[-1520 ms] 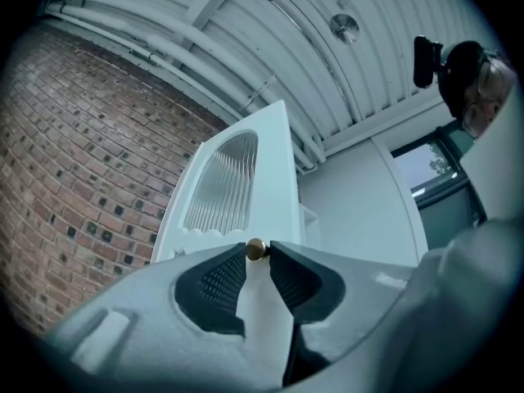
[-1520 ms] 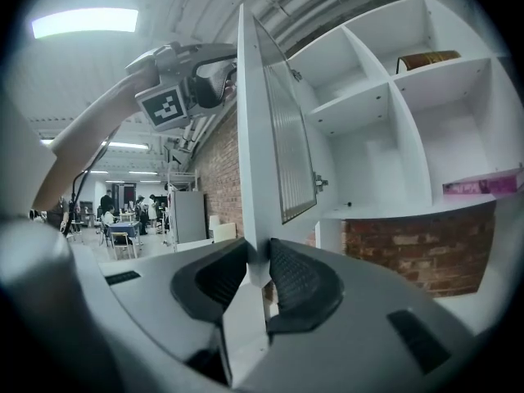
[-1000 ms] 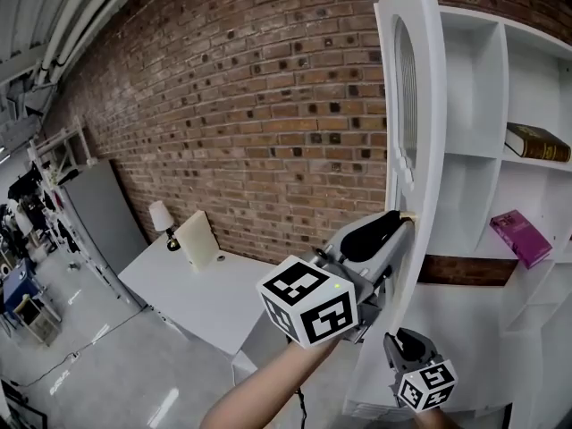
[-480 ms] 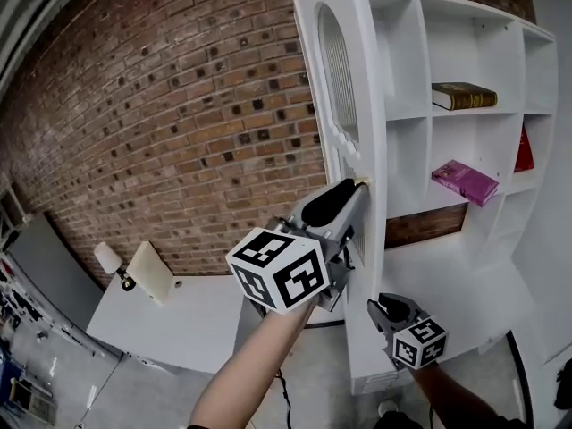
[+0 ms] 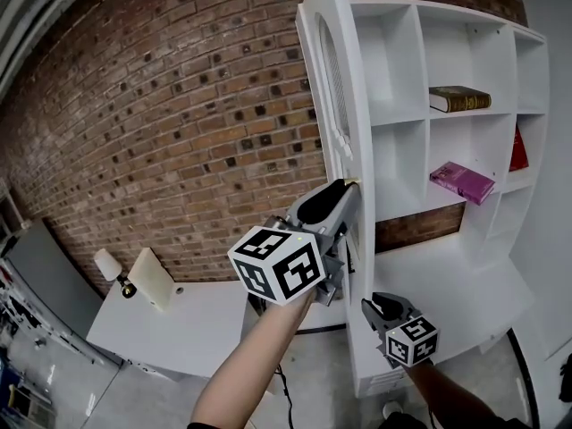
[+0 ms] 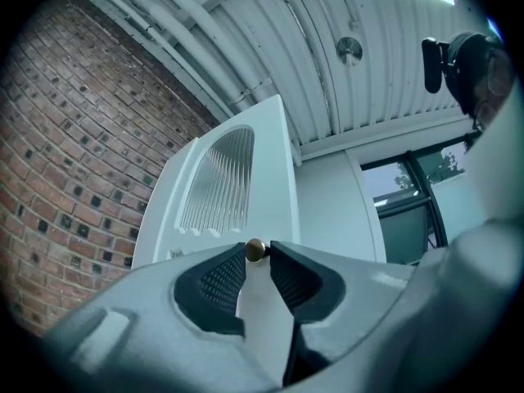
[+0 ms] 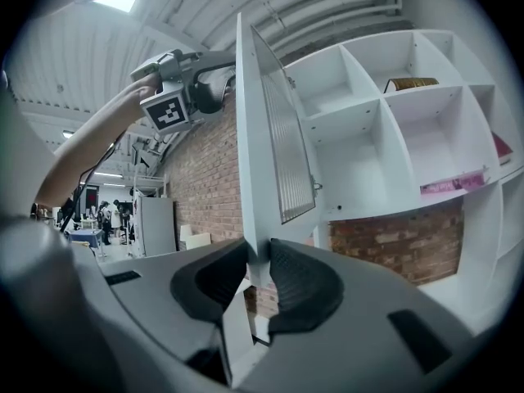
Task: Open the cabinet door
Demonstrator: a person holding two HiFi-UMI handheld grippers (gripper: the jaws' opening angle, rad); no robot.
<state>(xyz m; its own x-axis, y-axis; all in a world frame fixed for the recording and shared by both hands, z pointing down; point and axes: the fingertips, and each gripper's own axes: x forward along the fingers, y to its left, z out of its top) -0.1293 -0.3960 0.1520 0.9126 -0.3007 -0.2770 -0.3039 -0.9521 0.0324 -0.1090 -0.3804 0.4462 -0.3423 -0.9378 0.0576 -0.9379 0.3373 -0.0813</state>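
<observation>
door (image 5: 357,105) juts out, shelf bays (image 5: 402,70) — seemingly — free

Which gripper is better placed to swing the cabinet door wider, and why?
Probably left: the left gripper clamps the cabinet door at its brass knob, mid-height; the right gripper only pinches its lower edge.

White cabinet door (image 5: 356,96) stands upright, swung wide open off the left side of the shelf cabinet (image 5: 420,150), nearly edge-on. Arched ribbed-glass panel (image 6: 217,178), small brass knob (image 6: 255,250) on its free edge.
</observation>
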